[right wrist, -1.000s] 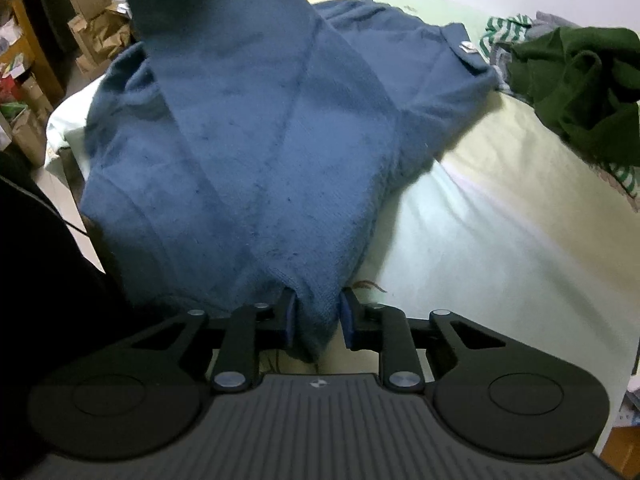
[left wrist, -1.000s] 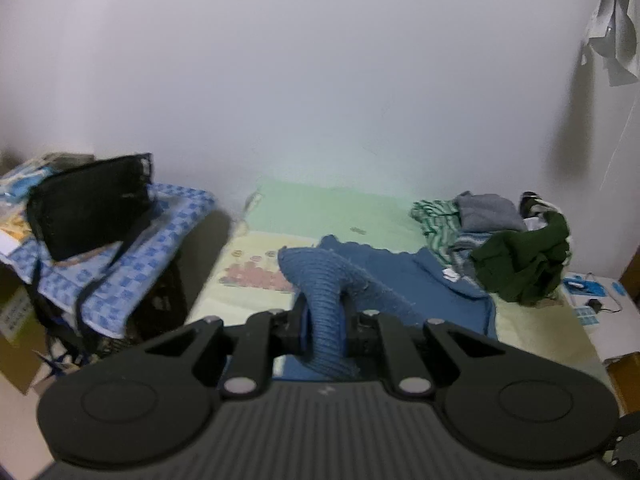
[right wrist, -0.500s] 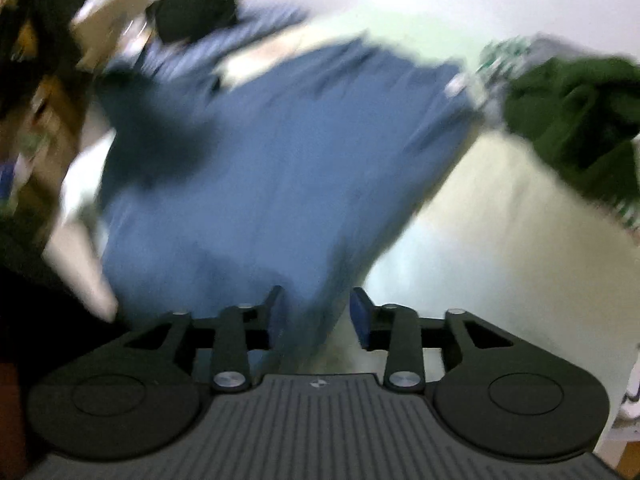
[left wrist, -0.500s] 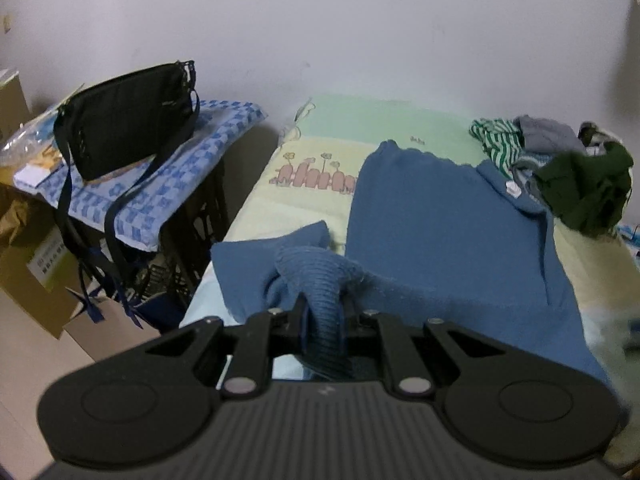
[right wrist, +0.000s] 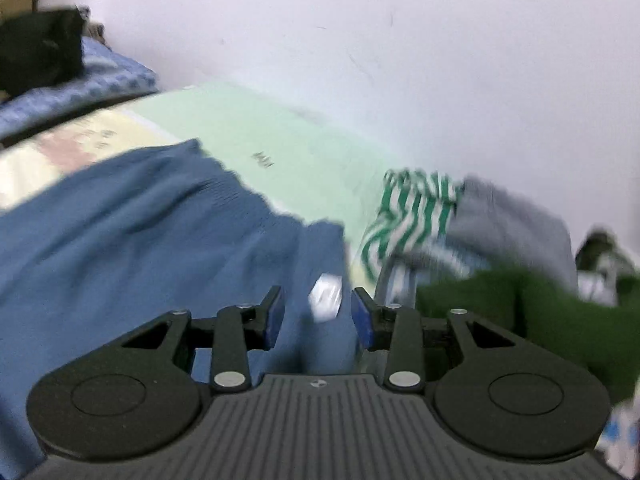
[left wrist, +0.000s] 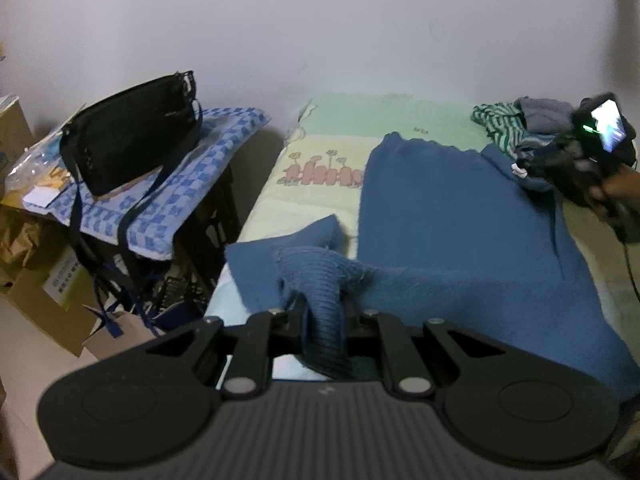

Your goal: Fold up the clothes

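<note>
Readable text: nearly none. Small dark print on the green band of the bed sheet [left wrist: 400,116], too small and blurred to read; white label [right wrist: 326,298] at the blue sweater's [left wrist: 460,216] collar end is motion-blurred, illegible; faint print on the cardboard box [left wrist: 60,280] on the floor, can't make it out. Sweater lies spread flat along the bed, far hem toward the wall, one sleeve bunched at the near left edge. Left gripper [left wrist: 323,312] pressed together on that ribbed sleeve cuff, fabric pinched between the jaws and draping over them toward the camera. Right gripper [right wrist: 318,314] spread, blue pads apart, sweater's collar corner with the white label sitting in the gap, cloth close to the pads but contact can't be confirmed. In the left view the right gripper shows at the far right edge, held in a hand [left wrist: 618,186], lit screen on top, over the sweater's right corner. Just beside that corner: green-striped garment [right wrist: 412,208], grey garment [right wrist: 512,216], dark green garment [right wrist: 540,312] in a pile. Left of the bed: black bag [left wrist: 132,132] on a blue checked cloth [left wrist: 192,176].
</note>
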`<act>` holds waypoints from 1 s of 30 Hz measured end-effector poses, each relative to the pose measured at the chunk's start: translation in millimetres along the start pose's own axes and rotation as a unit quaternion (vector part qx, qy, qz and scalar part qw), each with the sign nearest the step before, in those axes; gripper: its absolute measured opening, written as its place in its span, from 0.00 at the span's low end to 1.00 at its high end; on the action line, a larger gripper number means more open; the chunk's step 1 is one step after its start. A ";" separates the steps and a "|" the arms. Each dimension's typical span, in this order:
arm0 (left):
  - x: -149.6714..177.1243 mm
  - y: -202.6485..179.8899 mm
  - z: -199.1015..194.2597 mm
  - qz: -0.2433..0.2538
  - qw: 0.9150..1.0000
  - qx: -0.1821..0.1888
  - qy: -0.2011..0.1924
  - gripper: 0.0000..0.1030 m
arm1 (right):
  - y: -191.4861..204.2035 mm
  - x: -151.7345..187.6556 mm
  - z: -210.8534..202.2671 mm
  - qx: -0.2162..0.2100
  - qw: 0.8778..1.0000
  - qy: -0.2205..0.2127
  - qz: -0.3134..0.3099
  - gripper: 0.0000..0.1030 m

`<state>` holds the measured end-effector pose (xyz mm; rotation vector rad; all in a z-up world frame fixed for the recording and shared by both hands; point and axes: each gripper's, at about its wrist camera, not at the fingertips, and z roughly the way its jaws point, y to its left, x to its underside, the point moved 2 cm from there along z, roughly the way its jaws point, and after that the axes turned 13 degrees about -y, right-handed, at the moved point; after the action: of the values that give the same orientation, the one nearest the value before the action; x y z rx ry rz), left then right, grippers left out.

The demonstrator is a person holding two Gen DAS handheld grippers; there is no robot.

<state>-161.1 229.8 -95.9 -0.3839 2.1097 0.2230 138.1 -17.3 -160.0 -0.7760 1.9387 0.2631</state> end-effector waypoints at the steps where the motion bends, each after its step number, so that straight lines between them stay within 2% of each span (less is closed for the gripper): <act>1: 0.4 0.9 -0.8 -0.001 1.000 -0.001 0.001 0.10 | -0.9 -1.4 8.4 0.003 1.000 0.001 0.000 0.36; 4: -0.1 1.5 -1.6 -0.007 1.000 0.006 0.001 0.10 | -3.6 -5.6 33.7 0.011 1.000 0.003 0.001 0.29; 8: -1.9 -2.2 2.2 0.002 1.000 0.012 0.001 0.10 | -7.3 -11.3 67.4 0.022 1.000 0.006 0.001 0.26; 9: -2.3 -2.3 4.3 0.003 1.000 0.014 0.003 0.10 | -8.2 -12.7 75.8 0.025 1.000 0.007 0.001 0.23; 11: -2.8 -2.6 7.5 0.004 1.000 0.013 0.006 0.10 | -10.0 -15.5 92.6 0.031 0.999 0.009 0.002 0.09; 14: -4.2 0.9 12.5 0.002 1.000 0.013 0.010 0.10 | -13.6 -19.9 116.4 0.040 0.999 0.010 0.005 0.08; 17: -5.4 0.9 14.8 0.009 1.000 0.016 0.005 0.10 | -45.3 -27.1 107.3 0.059 0.994 0.001 0.092 0.08; 23: -13.1 10.1 4.1 -0.019 0.999 0.037 -0.013 0.10 | -87.0 -27.9 105.0 0.085 0.970 0.003 0.229 0.06; 26: -15.9 16.2 -5.8 -0.028 0.999 0.037 -0.022 0.10 | -89.7 -26.7 108.3 0.074 0.957 0.002 0.281 0.06; 30: -13.3 22.7 -17.7 -0.036 0.999 0.030 -0.025 0.10 | -84.3 -32.1 111.9 0.038 0.937 -0.003 0.347 0.06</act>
<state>-176.4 248.0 -74.9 -0.4138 2.0436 0.1248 281.0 -14.4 -174.6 -0.0074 2.1433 0.6060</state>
